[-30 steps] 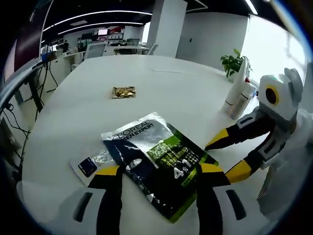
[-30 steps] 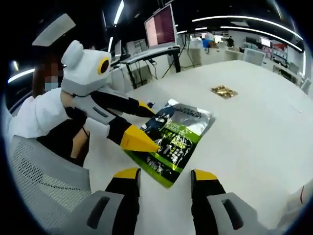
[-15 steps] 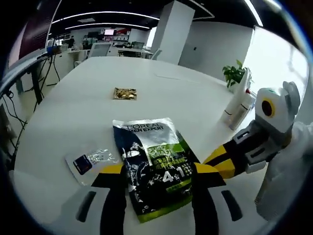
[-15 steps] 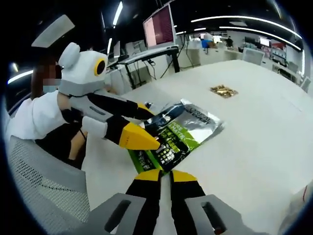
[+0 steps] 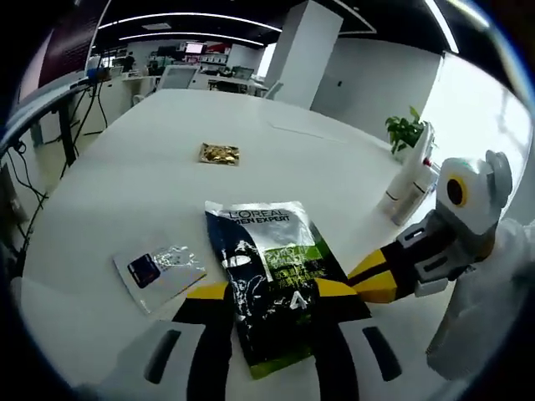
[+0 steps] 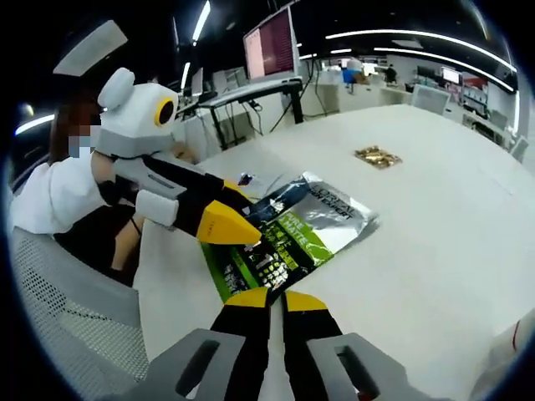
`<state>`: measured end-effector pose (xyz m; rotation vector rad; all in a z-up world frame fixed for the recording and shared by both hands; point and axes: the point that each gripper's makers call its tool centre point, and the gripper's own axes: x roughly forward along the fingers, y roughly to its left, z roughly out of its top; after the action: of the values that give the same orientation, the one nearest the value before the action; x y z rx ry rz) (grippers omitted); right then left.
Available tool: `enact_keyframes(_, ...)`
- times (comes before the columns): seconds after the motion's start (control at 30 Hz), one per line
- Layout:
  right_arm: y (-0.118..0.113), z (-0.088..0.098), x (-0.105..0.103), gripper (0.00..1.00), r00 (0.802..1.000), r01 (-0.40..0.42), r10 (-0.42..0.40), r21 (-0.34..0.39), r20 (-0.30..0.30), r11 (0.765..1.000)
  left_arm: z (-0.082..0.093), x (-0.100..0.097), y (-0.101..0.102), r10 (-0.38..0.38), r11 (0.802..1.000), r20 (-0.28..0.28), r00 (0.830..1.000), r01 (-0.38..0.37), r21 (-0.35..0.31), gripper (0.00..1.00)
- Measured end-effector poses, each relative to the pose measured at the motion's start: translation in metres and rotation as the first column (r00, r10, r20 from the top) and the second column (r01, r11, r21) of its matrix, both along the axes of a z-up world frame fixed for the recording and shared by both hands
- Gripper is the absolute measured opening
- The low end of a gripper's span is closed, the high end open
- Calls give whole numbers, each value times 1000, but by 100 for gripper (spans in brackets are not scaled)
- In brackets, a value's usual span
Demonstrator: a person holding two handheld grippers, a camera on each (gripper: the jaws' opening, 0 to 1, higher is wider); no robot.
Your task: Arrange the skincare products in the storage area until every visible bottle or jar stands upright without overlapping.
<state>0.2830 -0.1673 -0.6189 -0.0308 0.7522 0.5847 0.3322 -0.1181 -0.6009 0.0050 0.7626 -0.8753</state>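
Observation:
A dark, silver and green L'Oreal Men Expert pouch (image 5: 272, 267) lies on the white table (image 5: 150, 184). In the left gripper view it sits between my left gripper's (image 5: 272, 290) open jaws, one yellow tip on each side. My right gripper (image 5: 376, 280) comes in from the right, touching the pouch's edge. In the right gripper view the right gripper (image 6: 274, 299) is shut on the near edge of the pouch (image 6: 309, 230). There the left gripper (image 6: 230, 209) reaches in from the left over the pouch. White bottles (image 5: 410, 180) stand at the table's far right.
A small gold packet (image 5: 220, 153) (image 6: 376, 155) lies farther out on the table. A blue and silver sachet (image 5: 157, 269) lies left of the pouch. A person in white sits by a mesh chair (image 6: 67, 309). Desks and a monitor (image 6: 272, 46) stand behind.
The right gripper went from open to shut on the pouch's near edge. The left gripper's jaws have narrowed around the pouch, which has turned more lengthwise between them.

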Motion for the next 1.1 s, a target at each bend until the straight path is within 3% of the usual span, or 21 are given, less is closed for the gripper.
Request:
enact_keyframes(0.2, -1, 0, 1, 0, 1000, 0, 0, -2, 2, 1000, 9, 8, 6, 67, 997, 9, 998, -66, -34, 14)
enact_keyframes(0.27, -1, 0, 2, 0, 1000, 1, -1, 0, 0, 1000, 16, 19, 11, 114, 989, -6, 994, -114, -98, 8)
enact_keyframes(0.33, -2, -1, 3, 0, 1000, 2, -2, 1, 0, 1000, 19, 19, 12, 114, 986, -15, 993, -115, -118, 4)
enact_keyframes(0.5, -2, 0, 2, 0, 1000, 6, -6, 8, 2, 1000, 17, 11, 7, 83, 991, -18, 996, -85, -100, 8)
enact_keyframes(0.7, -3, -1, 3, 0, 1000, 8, -9, 12, 7, 1000, 33, 25, 11, 88, 975, -24, 996, -91, -201, 0)
enact_keyframes(0.77, -3, -1, 2, 0, 1000, 7, -7, 11, 8, 1000, 38, 19, 5, 52, 969, -52, 997, -63, -237, 2)
enact_keyframes(0.93, -2, -1, 2, 0, 1000, 9, -9, 17, 7, 1000, 34, 9, -1, -16, 983, -34, 999, 10, -181, 14)
enact_keyframes(1.0, -2, 0, 1, 0, 1000, 10, -10, 19, 7, 1000, 37, 6, -3, -38, 979, -49, 998, 28, -203, 20)
enact_keyframes(1.1, -3, -1, 2, 0, 1000, 13, -13, 23, 6, 1000, 41, 9, 0, -28, 978, -43, 999, 19, -206, 12)
